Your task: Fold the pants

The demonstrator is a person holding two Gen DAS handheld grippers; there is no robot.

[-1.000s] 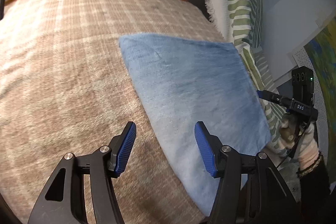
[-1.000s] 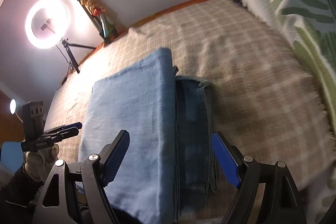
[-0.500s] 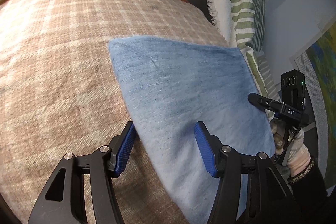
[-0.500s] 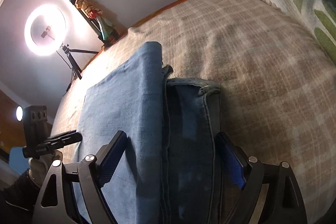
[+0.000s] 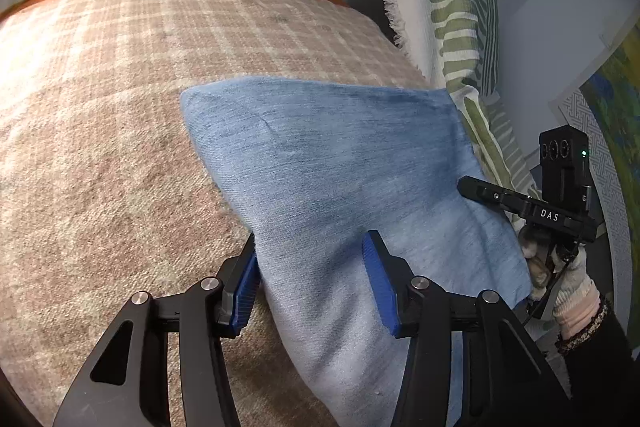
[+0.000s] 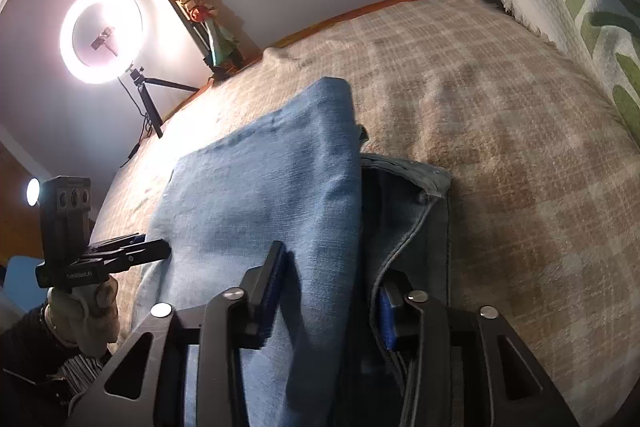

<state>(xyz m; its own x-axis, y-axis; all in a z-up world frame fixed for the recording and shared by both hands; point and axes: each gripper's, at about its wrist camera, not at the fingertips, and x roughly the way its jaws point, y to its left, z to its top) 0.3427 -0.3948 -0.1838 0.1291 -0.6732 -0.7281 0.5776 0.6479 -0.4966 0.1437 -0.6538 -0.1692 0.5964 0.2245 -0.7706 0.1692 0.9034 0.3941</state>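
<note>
Pants point(image 5: 340, 179) lie folded on the plaid blanket point(image 5: 100, 147), now filling more of both views than a second ago. Your left gripper point(image 5: 312, 283) has slid onto their 9 o'clock edge, fingers spread, gripping nothing. Your right gripper point(image 6: 328, 295) (wider before) has narrowed around the thick fold at 6 o'clock, pads not yet clamped.

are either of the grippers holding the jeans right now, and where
Neither has closed yet. The left gripper straddles one side edge of the folded jeans, jaws open; the right gripper straddles the opposite edge, near the waistband.
</note>
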